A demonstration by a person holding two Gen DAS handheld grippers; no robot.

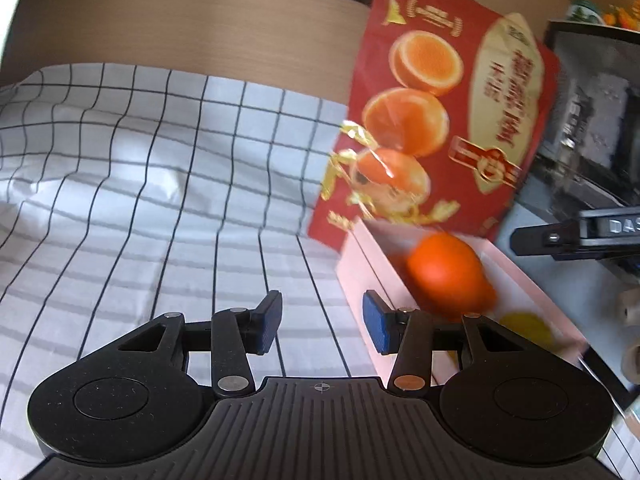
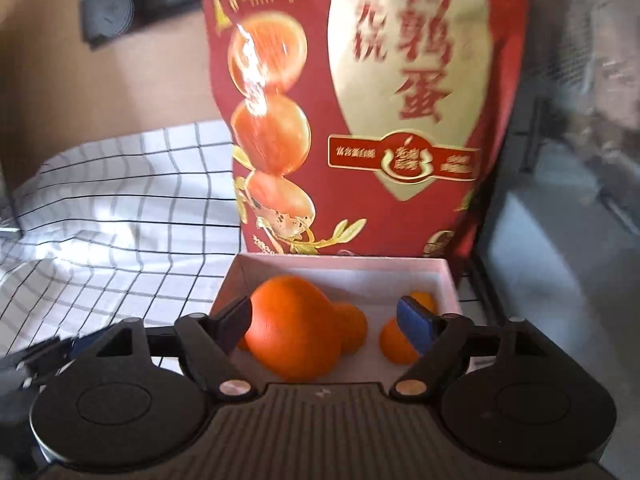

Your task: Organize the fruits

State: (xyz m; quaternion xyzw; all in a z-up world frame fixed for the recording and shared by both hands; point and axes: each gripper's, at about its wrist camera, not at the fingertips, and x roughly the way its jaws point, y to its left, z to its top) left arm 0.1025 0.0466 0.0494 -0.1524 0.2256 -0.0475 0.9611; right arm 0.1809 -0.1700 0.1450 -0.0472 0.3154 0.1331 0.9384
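A pale pink box (image 2: 344, 266) stands on the checked cloth in front of a red printed box lid. In it lie a large orange (image 2: 292, 328), smaller orange fruits (image 2: 394, 342) and a yellow fruit (image 1: 528, 330). My right gripper (image 2: 324, 320) is open above the box; the large orange sits between its fingers, close to the left one, no grip visible. My left gripper (image 1: 320, 322) is open and empty over the cloth, just left of the box (image 1: 360, 276). The large orange also shows in the left wrist view (image 1: 448, 272). The right gripper's finger shows at the right edge of the left wrist view (image 1: 576, 236).
The red lid (image 1: 440, 112) with egg pictures leans upright behind the box, also in the right wrist view (image 2: 360, 112). The white checked cloth (image 1: 160, 184) covers the table to the left. A dark wire rack (image 2: 568, 160) stands on the right. Wooden tabletop (image 1: 200, 20) lies beyond the cloth.
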